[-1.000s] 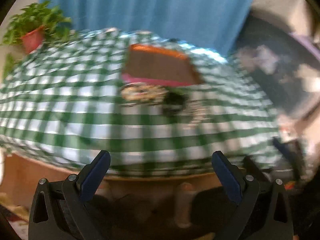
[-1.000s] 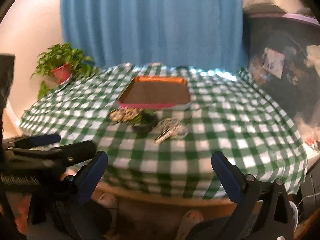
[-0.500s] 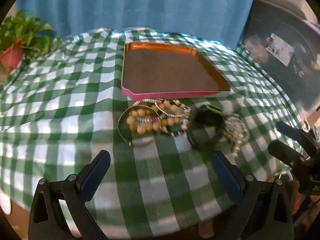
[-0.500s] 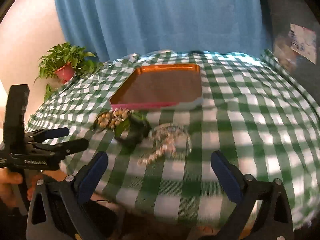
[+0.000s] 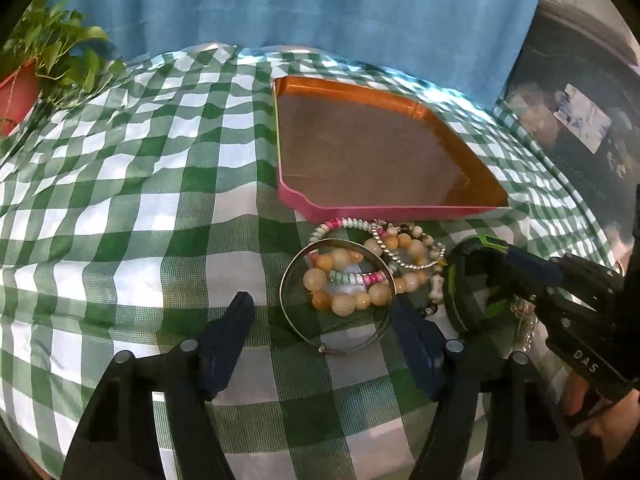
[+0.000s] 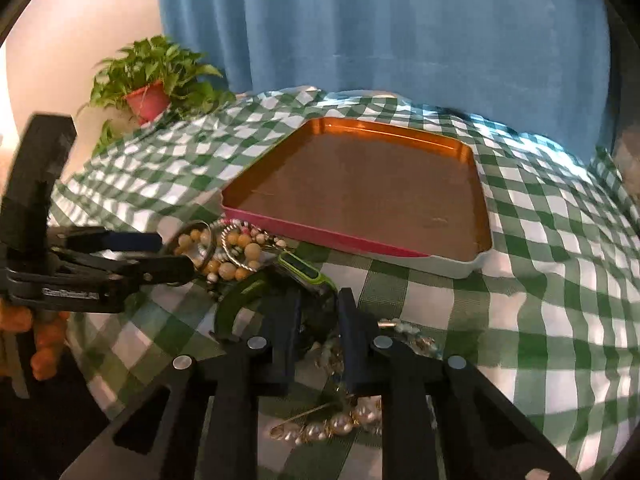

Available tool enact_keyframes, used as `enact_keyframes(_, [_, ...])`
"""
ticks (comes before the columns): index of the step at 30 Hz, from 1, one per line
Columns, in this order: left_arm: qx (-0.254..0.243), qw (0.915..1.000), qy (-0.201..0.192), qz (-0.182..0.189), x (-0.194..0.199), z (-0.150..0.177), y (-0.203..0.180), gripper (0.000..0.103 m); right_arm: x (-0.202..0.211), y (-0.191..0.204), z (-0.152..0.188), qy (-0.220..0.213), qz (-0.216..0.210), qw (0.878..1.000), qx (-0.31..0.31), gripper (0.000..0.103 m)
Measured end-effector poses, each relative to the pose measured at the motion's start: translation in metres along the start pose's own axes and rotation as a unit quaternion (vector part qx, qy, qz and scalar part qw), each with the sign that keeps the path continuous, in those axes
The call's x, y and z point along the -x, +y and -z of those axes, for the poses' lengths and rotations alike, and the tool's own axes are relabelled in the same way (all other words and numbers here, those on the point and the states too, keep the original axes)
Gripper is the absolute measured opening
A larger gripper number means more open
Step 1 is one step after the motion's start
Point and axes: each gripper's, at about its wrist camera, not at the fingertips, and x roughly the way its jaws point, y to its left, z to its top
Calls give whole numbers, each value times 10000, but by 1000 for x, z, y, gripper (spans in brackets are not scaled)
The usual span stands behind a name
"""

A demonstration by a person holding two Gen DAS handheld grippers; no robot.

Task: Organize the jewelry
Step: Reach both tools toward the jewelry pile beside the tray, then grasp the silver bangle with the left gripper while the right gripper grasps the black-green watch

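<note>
Green-and-white checked cloth (image 5: pixel 140 216) covers the round worktop, with a blue curtain (image 6: pixel 380 20) hanging behind it and a leafy green plant in a red pot (image 6: pixel 150 80) standing at its far left edge. On the cloth lies a shallow rectangular tray with orange inner walls, a brown floor and a pink near side (image 5: pixel 372 148); nothing sits in it. Just in front of its near side the jewelry is heaped together on the cloth.

Of the two tools, the left gripper (image 5: pixel 326 326) has its blue-padded fingers (image 5: pixel 230 340) spread apart on either side of a thin silver wire bangle (image 5: pixel 296 308); the near arc of that bangle lies between them, and neither pad is visibly pressing on it. The right gripper (image 6: pixel 318 332) has its fingers drawn close together around the strap of a black watch with a lime-green edge (image 6: pixel 308 274), which lies at the right end of the heap.

Inside and across the bangle rests a bracelet of round peach stone beads (image 5: pixel 344 280), tangled with a slim pink, white and mint beaded bracelet (image 5: pixel 348 224) and a twisted silver chain bracelet (image 5: pixel 404 256). Nearest the right wrist camera, a string of white pearls with gold links (image 6: pixel 340 424) lies on the cloth under the gripper.
</note>
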Motion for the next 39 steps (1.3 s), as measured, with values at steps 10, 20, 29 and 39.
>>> enact_keyframes(10, [-293,9995,-70,-15,0,4,-5,70,-18,7,-5,98,-70,9999,95,23])
enact_keyframes(20, [-47,9998,-190,51,4,4,-2,60,21,5,-8,-560,-157,9981,-187,4])
enact_keyframes(29, [-33,9998,-207,65,12,15,-7,61,13,12,8,-267,54,9996,-36,39])
enact_keyframes(39, [-18,9993,-305,-207,0,6,-8,62,-13,7,-3,7,126,9999,82,38])
